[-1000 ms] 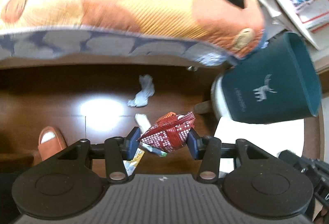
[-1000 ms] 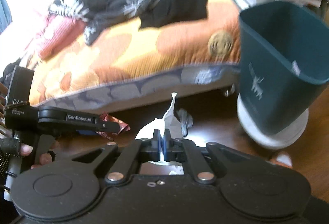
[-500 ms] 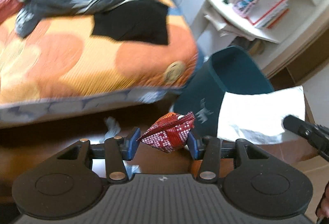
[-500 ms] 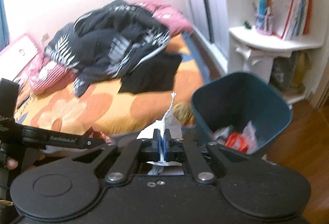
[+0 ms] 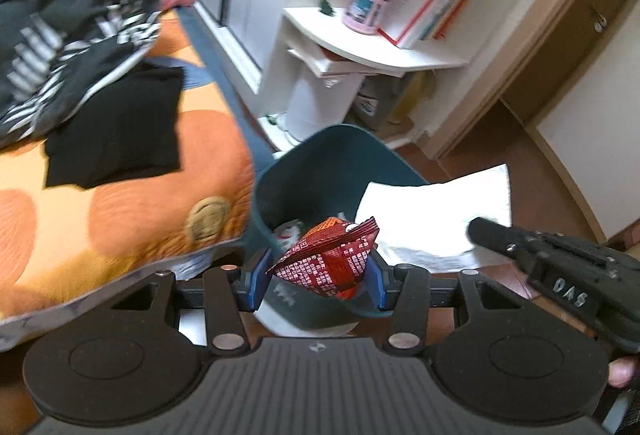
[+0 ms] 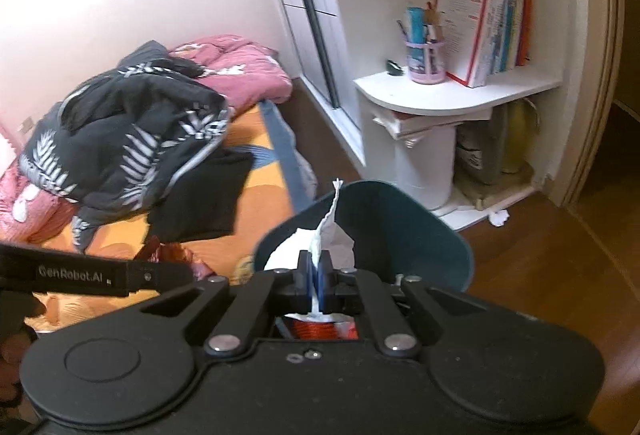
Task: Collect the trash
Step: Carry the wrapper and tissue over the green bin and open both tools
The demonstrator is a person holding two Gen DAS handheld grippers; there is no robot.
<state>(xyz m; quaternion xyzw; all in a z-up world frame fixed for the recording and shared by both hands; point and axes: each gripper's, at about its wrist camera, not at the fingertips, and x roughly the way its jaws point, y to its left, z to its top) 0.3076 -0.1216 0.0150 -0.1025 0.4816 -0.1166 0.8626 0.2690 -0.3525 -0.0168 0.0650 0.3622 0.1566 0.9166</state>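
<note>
- A bedroom with a brown wooden floor (image 6: 560, 255) is lying before me; a bed (image 5: 120, 203) with an orange flowered cover is standing at the left, and dark clothes (image 6: 132, 139) are lying in a heap on it.
- A white corner shelf (image 6: 460, 91) is standing at the back, carrying books (image 6: 492, 31) and a lilac pen cup (image 6: 426, 61).
- A dark teal trash bin (image 5: 344, 155) is standing on the floor just beside the corner of the bed, in front of the shelf, and some wrappers are lying inside it.
- The left gripper (image 5: 318, 277) is holding a crumpled red snack wrapper (image 5: 332, 255); its jaws are partly closed and are pressing the wrapper from both sides, above the near rim of the bin.
- The right gripper (image 6: 316, 279) is pinching a white tissue (image 6: 324, 231); its jaws are almost fully closed, with only the thin paper between them, and the twisted tip of the tissue is pointing up.
- In the right wrist view the tissue is hanging over the open mouth of the bin.
- In the left wrist view the tissue is spreading wide at the right of the bin.
</note>
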